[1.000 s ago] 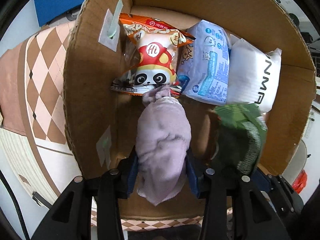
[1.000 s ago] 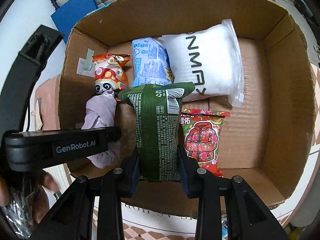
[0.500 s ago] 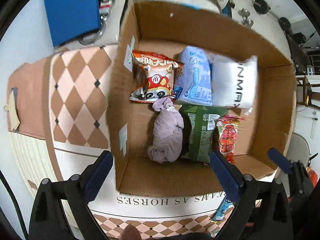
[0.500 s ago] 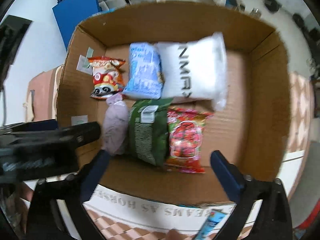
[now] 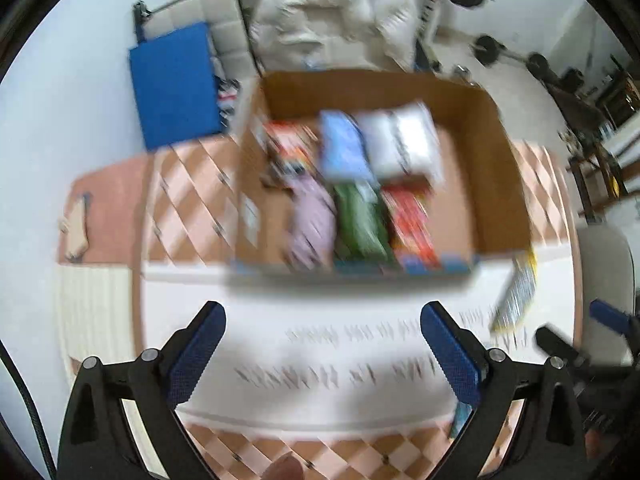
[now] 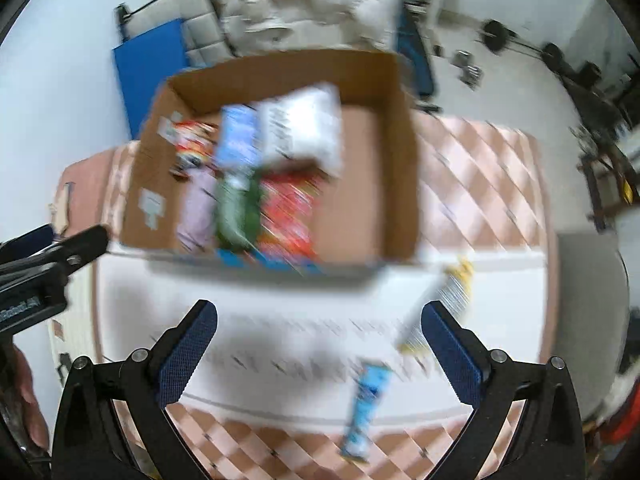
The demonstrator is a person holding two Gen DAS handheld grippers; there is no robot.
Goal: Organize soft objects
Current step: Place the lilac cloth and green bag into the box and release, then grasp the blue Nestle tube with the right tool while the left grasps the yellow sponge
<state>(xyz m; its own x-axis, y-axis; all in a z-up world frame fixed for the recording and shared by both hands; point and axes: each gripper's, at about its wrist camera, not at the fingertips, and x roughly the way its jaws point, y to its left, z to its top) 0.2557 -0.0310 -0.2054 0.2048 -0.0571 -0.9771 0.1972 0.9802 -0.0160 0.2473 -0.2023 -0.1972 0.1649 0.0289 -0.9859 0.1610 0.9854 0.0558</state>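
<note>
A cardboard box (image 5: 500, 184) (image 6: 396, 184) stands on the checkered table. Inside it lie a lilac cloth (image 5: 312, 220) (image 6: 196, 212), a green packet (image 5: 360, 224) (image 6: 236, 212), a red packet (image 5: 412, 220) (image 6: 288, 216), a blue pack (image 5: 344, 148) (image 6: 238, 140), a white bag (image 5: 404, 140) (image 6: 304, 128) and an orange panda snack bag (image 5: 288, 144). My left gripper (image 5: 322, 354) and my right gripper (image 6: 318, 350) are both open, empty, and well back from the box above its white flap. Both views are motion-blurred.
A yellow-ended packet (image 6: 444, 304) (image 5: 516, 292) and a blue packet (image 6: 366, 408) lie on the white flap in front of the box. A blue mat (image 5: 176, 84), a white bundle (image 5: 332, 12) and dumbbells (image 6: 500, 36) lie beyond the table.
Both grippers let go of their loads, the lilac cloth and the green packet, which now lie in the box. Both opened wide and pulled back up and away from the box.
</note>
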